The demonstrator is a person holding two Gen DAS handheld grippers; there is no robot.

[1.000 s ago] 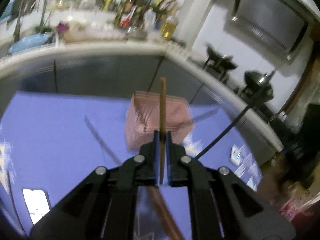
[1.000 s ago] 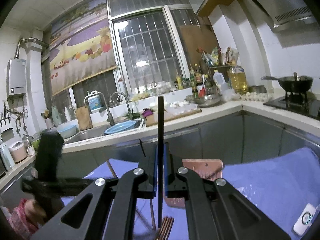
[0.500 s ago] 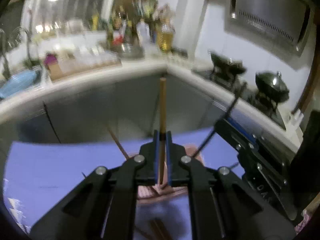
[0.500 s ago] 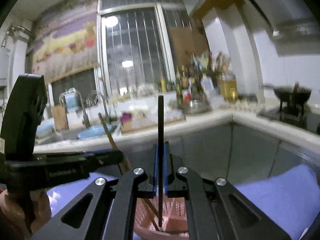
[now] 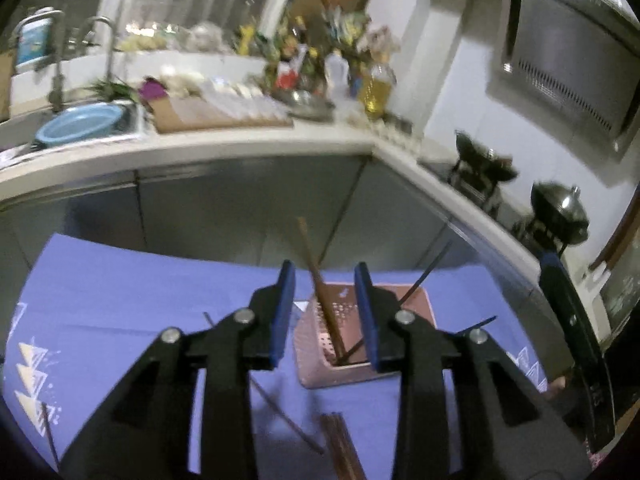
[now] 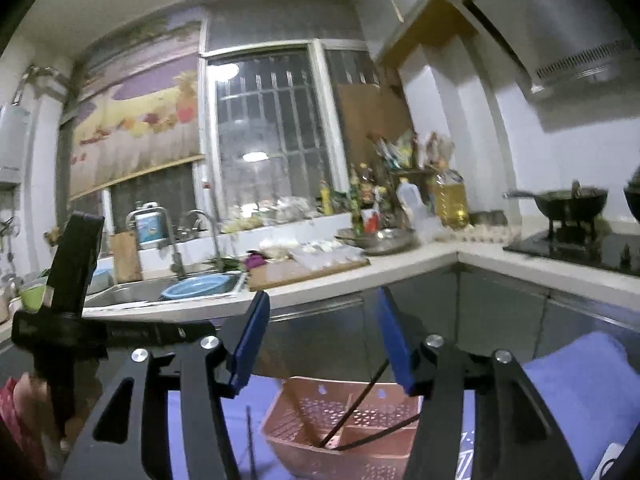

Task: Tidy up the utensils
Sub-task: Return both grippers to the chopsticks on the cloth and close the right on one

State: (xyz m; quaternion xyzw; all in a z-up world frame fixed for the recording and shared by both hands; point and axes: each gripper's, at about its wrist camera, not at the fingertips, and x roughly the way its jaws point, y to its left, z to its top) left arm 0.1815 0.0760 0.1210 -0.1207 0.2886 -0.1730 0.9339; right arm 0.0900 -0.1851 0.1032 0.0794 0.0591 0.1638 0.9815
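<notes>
A pink perforated utensil basket (image 5: 416, 300) stands on the purple table mat; it also shows in the right wrist view (image 6: 372, 412). A brown chopstick (image 5: 320, 292) leans inside it, and a black chopstick (image 6: 354, 408) leans in beside it. My left gripper (image 5: 325, 312) is open and empty just above the basket. My right gripper (image 6: 324, 344) is open and empty above the basket. More brown chopsticks (image 5: 344, 448) lie on the mat below my left gripper.
The purple mat (image 5: 120, 292) covers the table. A loose thin stick (image 5: 280, 408) lies on it. Behind run grey cabinets and a white counter (image 5: 240, 148) with a sink, blue basin (image 5: 78, 124), bottles and a wok (image 6: 572, 200). The other gripper's body (image 6: 72, 280) stands left.
Both grippers were shut on chopsticks, the left on a brown one and the right on a black one. Both have opened, and the chopsticks now lean in the basket.
</notes>
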